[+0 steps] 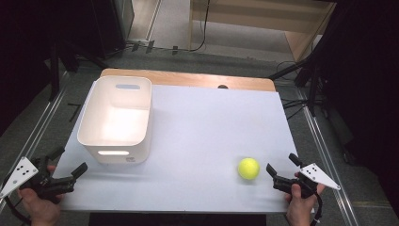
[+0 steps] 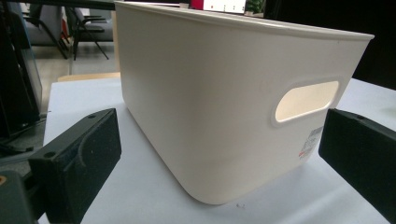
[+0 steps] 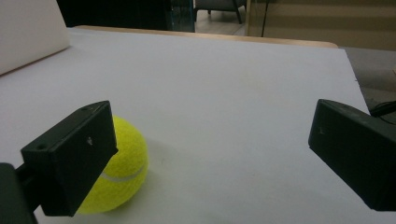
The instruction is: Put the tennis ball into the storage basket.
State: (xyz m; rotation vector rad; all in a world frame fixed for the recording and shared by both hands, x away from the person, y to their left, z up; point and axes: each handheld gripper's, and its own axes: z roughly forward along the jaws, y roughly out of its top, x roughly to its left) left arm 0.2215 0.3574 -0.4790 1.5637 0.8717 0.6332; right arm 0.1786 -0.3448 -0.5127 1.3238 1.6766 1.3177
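Observation:
A yellow-green tennis ball lies on the white table top near the front right. My right gripper sits just right of the ball, open, jaws wide apart. In the right gripper view the ball lies partly behind the left jaw, not between the pads. A white plastic bin with handle slots stands at the left. My left gripper rests open at the front left corner, just short of the bin. The bin's near corner fills the gap between the jaws in the left gripper view, untouched.
The table's wooden far edge shows behind the white top. Metal rails run along both sides of the table. Dark stands and cables crowd the floor at the back right. A wooden cabinet stands farther back.

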